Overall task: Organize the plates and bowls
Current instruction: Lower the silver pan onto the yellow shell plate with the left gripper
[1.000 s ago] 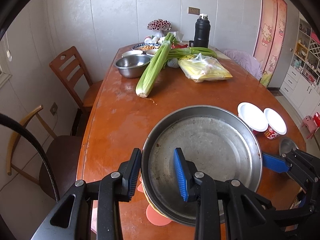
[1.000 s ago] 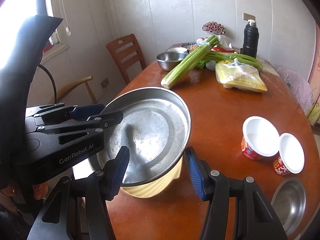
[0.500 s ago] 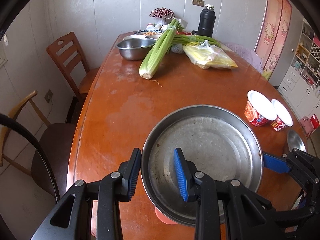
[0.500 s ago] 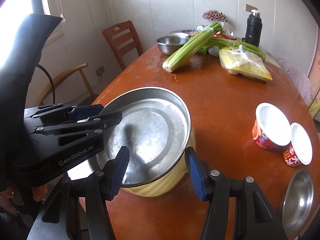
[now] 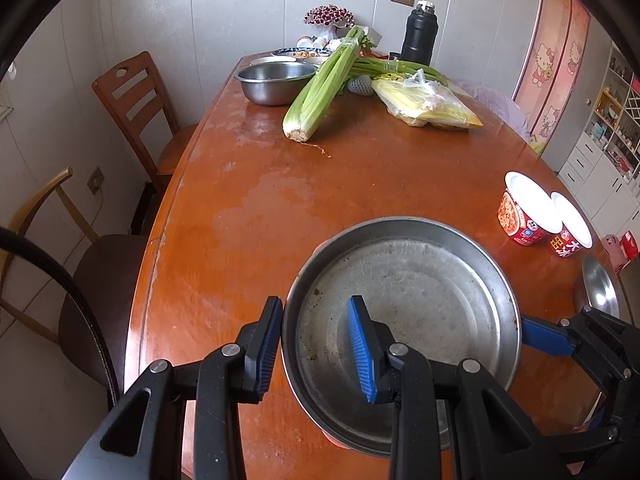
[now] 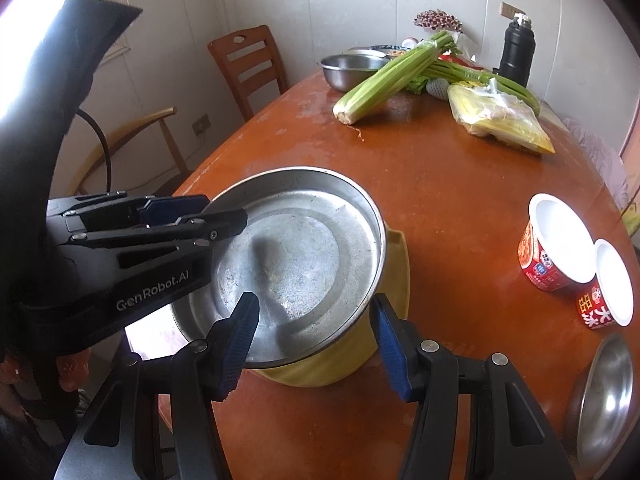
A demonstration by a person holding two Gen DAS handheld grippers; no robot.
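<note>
Steel fills the lower middle of both views: a wide metal pan (image 5: pixel 404 320) sits low in the frame, resting on a yellow bowl (image 6: pixel 360 356) that shows under its near rim in the right view. Our left tool (image 5: pixel 316 348) has its fingers spread either side of the pan's left rim, one outside touching the wall, one inside; we cannot tell whether it presses. Our right tool (image 6: pixel 316 336) stands wide open, one finger over the pan's floor, the other outside the rim beside the bowl. On the reddish tabletop (image 5: pixel 248 216), two red noodle cups (image 6: pixel 556 256) stand touching at right of the frame, a small steel dish (image 6: pixel 604 396) below them. Celery (image 5: pixel 320 88), a steel bowl (image 5: pixel 276 80), a bag of corn (image 5: pixel 428 100) and a black flask (image 5: pixel 420 34) lie toward the top.
</note>
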